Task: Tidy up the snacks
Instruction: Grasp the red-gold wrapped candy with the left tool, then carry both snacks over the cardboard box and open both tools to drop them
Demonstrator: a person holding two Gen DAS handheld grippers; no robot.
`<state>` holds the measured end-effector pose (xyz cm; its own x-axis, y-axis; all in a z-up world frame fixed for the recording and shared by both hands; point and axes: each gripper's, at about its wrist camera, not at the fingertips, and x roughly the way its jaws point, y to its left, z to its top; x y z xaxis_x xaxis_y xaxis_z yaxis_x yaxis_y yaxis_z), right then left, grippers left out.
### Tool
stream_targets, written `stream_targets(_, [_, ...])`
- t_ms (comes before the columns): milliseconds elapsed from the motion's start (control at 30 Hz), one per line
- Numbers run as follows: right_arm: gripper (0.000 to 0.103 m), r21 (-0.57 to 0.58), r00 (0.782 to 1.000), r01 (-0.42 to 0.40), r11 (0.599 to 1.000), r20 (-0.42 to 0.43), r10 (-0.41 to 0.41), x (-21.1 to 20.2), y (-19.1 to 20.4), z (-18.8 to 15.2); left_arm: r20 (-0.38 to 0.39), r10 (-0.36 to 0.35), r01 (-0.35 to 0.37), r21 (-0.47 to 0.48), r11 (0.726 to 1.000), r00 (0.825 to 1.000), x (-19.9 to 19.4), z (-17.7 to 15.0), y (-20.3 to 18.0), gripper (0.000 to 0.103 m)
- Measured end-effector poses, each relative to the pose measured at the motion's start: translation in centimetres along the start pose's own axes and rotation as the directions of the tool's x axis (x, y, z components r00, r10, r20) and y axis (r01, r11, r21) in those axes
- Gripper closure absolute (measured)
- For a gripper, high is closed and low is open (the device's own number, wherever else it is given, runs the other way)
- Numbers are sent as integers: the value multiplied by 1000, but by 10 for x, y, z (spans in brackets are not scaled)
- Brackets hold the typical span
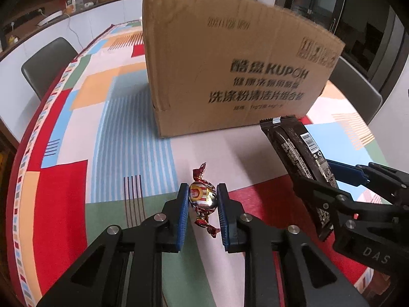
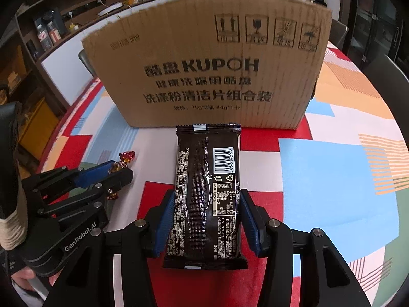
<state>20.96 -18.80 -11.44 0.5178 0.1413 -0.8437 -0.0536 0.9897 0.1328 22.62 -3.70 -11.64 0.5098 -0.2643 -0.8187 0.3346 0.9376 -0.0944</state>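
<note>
Left hand-held gripper (image 1: 202,213) pinches a foil candy (image 1: 203,196); right hand-held gripper (image 2: 205,221) clamps a dark snack packet (image 2: 207,192).

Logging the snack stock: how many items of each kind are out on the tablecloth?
Red-and-gold foil-wrapped candy: 1
Dark brown plastic snack packet: 1
Brown cardboard box: 1
Total: 3
</note>
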Motion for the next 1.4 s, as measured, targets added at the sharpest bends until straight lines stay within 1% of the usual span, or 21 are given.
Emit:
stream_targets(167, [53, 1, 999, -2, 1000, 47, 1, -24, -2, 1, 58, -8, 7, 8, 1000, 998, -27, 5, -6, 80])
stream_targets(367, [53, 14, 992, -13, 1000, 125, 11, -59, -3, 11, 138, -13, 9, 27, 1000, 990, -62, 22, -16, 80])
stream_targets(667, [53, 25, 966, -27, 999, 257, 20, -110, -4, 36, 257, -22, 8, 55, 998, 966, -105, 59, -28, 80])
stream_targets(833, [53, 32, 952, -32, 999, 306, 21, -127, -8, 56, 310, -15, -9, 75, 997, 951, -122, 82, -32, 80])
stream_targets(1000, [53, 28, 943, -30, 999, 331, 19, -136, -8, 76, 336, -4, -26, 85, 996, 942, -129, 105, -34, 80])
stream_targets(1167, [53, 22, 937, -30, 999, 349, 20, -140, -8, 100, 343, -12, -18, 83, 996, 939, -131, 126, -33, 80])
stream_targets(1267, [53, 18, 936, -26, 1000, 353, 18, -140, -10, 115, 337, -15, -12, 76, 997, 941, -127, 139, -31, 80])
stream_targets(1400, [53, 7, 935, -13, 1000, 353, 10, -137, -11, 133, 312, -20, 2, 59, 998, 950, -116, 155, -27, 80])
